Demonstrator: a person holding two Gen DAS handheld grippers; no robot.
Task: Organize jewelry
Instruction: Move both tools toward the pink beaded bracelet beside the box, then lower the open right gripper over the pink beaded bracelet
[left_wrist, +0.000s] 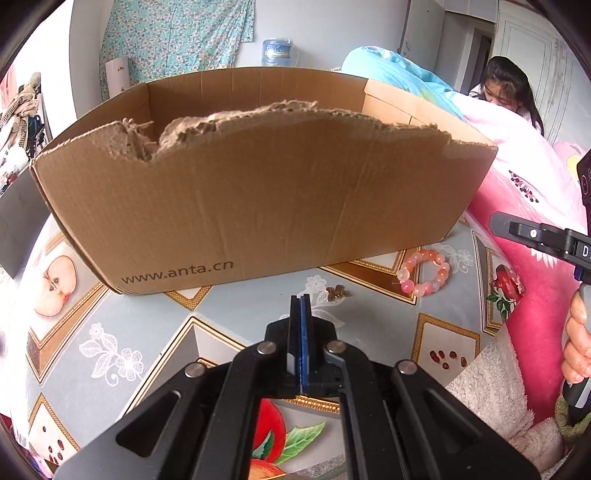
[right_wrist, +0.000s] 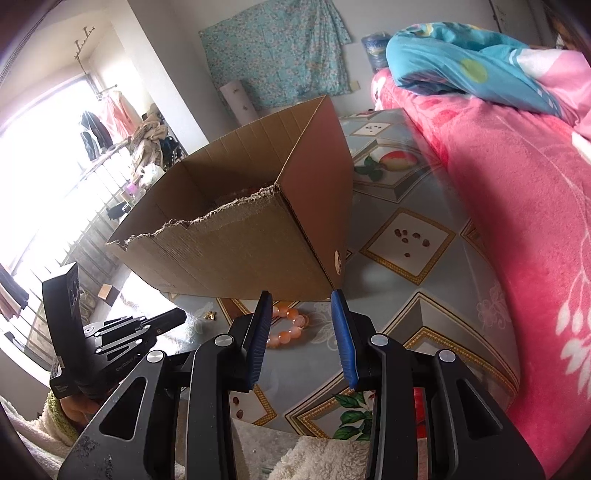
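Note:
A pink and orange bead bracelet (left_wrist: 424, 272) lies on the patterned tablecloth (left_wrist: 147, 332) just right of the cardboard box (left_wrist: 240, 206). A small gold clover-shaped piece (left_wrist: 337, 292) lies left of the bracelet. My left gripper (left_wrist: 300, 297) is shut with nothing between its pads, its tip near the gold piece. In the right wrist view my right gripper (right_wrist: 302, 299) stands open over the bracelet (right_wrist: 290, 326), apart from it. The gold piece (right_wrist: 210, 315) lies to the bracelet's left, near the left gripper (right_wrist: 173, 318). The box (right_wrist: 236, 243) has a torn front rim.
A bed with a pink blanket (right_wrist: 517, 229) and blue-pink quilt (right_wrist: 480, 62) borders the table on the right. A person (left_wrist: 506, 92) sits behind the bedding. A hand (left_wrist: 578, 343) holds the right gripper's handle. A white fleece sleeve (left_wrist: 491, 391) lies at the near edge.

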